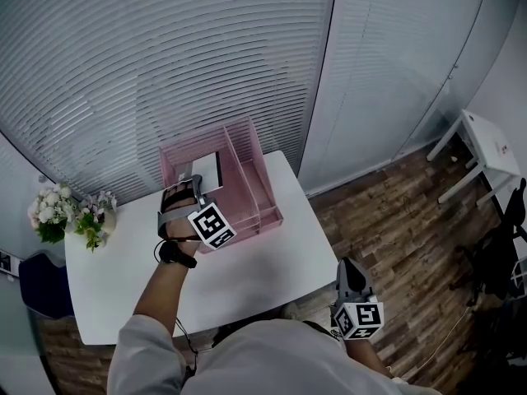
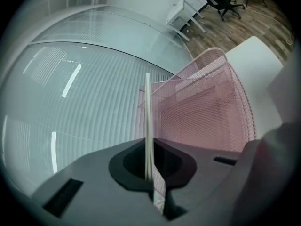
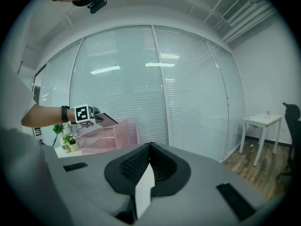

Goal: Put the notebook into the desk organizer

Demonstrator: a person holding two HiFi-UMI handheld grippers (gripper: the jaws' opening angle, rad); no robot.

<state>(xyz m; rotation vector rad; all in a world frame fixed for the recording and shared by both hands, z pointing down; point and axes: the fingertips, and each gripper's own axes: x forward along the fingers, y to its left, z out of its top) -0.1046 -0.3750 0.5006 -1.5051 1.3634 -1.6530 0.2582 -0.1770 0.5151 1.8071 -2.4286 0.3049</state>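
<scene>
Pink organizer (image 1: 265, 218) on the table (image 1: 263, 262) does not yet hold the notebook (image 1: 207, 169), pinched by left fingers (image 2: 108, 187) just above its left compartment; insertion remains, while right fingers (image 3: 197, 197) are pressed together, empty.

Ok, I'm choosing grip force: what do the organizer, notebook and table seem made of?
Organizer: pink mesh, probably coated metal, going by the fine see-through grid of its walls.
Notebook: paper, from its thin pale edge; the cover material is unclear.
Table: smooth matte white top, maybe laminate; no grain shows.
</scene>
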